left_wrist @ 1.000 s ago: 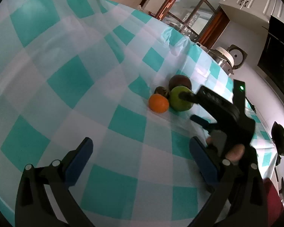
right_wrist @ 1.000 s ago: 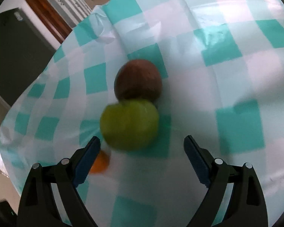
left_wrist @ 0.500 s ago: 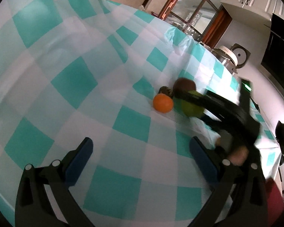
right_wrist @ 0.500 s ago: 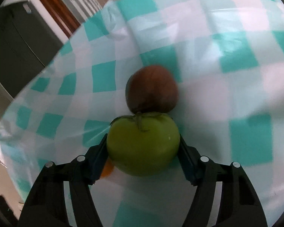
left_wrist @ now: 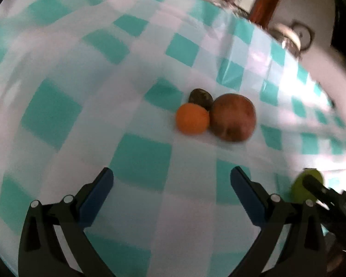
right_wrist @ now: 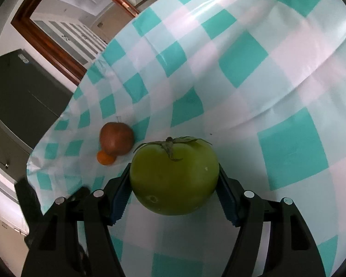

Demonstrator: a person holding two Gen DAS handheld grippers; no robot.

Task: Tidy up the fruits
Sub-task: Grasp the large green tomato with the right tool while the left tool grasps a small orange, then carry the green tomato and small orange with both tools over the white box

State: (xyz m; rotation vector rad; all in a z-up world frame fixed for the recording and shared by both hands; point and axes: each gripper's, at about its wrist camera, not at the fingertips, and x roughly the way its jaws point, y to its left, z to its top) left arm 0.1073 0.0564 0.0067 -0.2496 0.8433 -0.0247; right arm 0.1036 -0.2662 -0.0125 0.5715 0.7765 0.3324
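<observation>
My right gripper [right_wrist: 174, 180] is shut on a green tomato [right_wrist: 173, 177] with a dried stem and holds it above the checked cloth; the tomato also shows at the right edge of the left wrist view [left_wrist: 303, 190]. A red-brown round fruit [left_wrist: 233, 117] [right_wrist: 116, 139], a small orange [left_wrist: 192, 118] [right_wrist: 106, 158] and a small dark fruit [left_wrist: 200, 98] lie touching each other on the cloth. My left gripper [left_wrist: 171, 189] is open and empty, a short way in front of this cluster.
The table wears a teal and white checked cloth [left_wrist: 138, 152] with folds and a raised crease [right_wrist: 288, 97]. A wood-framed doorway [right_wrist: 57, 43] and a dark appliance [right_wrist: 16, 92] stand beyond the table's edge. A metal pot [left_wrist: 293, 39] sits past the far edge.
My right gripper closed on the green tomato, lifted it and carried it away from the other fruits. My left gripper moved closer to the remaining cluster, still open.
</observation>
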